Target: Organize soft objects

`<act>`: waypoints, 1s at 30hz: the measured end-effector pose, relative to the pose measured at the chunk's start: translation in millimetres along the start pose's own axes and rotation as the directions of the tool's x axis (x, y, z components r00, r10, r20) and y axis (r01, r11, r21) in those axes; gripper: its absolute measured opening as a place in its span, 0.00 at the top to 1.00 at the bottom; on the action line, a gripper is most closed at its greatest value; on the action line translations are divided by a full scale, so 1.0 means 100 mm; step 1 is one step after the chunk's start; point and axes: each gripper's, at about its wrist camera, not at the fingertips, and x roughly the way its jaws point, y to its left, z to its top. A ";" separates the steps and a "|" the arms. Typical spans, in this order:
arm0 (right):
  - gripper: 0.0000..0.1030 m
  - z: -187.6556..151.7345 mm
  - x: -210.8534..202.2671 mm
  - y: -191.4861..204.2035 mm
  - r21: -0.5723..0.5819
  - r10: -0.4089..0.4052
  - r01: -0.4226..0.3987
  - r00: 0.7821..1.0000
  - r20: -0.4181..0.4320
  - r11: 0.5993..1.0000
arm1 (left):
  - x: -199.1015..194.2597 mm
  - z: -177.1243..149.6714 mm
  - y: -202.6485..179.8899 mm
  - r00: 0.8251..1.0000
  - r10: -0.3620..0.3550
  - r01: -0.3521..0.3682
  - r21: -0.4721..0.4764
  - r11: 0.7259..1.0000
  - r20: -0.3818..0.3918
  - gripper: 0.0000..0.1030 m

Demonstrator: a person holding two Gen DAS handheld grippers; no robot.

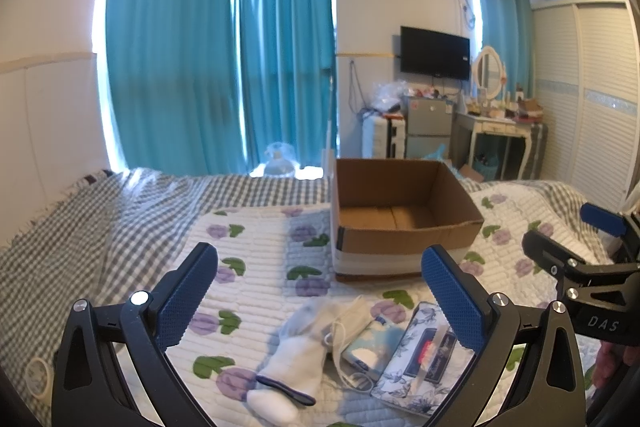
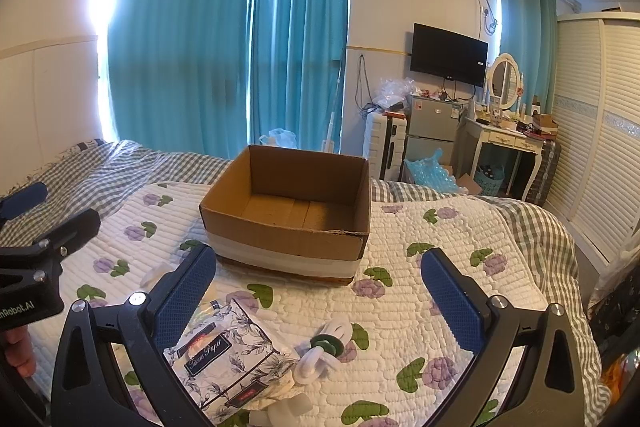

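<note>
Meanwhile, cardboard box (image 2: 288, 211) sits empty on quilt (image 2: 440, 247), both tools (image 1: 320, 291) (image 2: 320, 291) spread wide.

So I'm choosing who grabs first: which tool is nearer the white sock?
Left. The sock lies between the open left tool's fingers, just ahead. The right tool is farther right, over the tissue pack.

The tissue pack (image 2: 230, 355) reads "Tissue Paper", while the right gripper (image 1: 600, 323) at right shows "DAS" and the left gripper (image 2: 24, 309) at left shows "nRobot.AI" (cut off).
</note>
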 end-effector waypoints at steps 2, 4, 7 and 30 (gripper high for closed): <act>0.00 0.04 -0.05 0.01 0.000 0.002 -0.002 1.000 0.006 1.000 | -0.03 0.02 0.02 1.000 0.001 -0.001 -0.004 1.000 0.009 0.00; 0.00 0.09 -0.12 0.02 -0.004 0.007 -0.007 1.000 0.014 1.000 | -0.11 0.07 0.04 1.000 0.004 -0.003 -0.005 1.000 0.028 0.00; 0.00 0.16 -0.24 0.06 -0.019 0.004 -0.004 1.000 0.017 1.000 | -0.28 0.15 0.05 0.998 0.021 -0.021 -0.001 1.000 0.063 0.00; 0.00 -1.01 0.68 0.87 -0.094 0.186 -0.248 0.883 -0.430 0.964 | 0.31 -0.60 0.44 0.962 0.104 -0.099 0.035 0.995 -0.252 0.00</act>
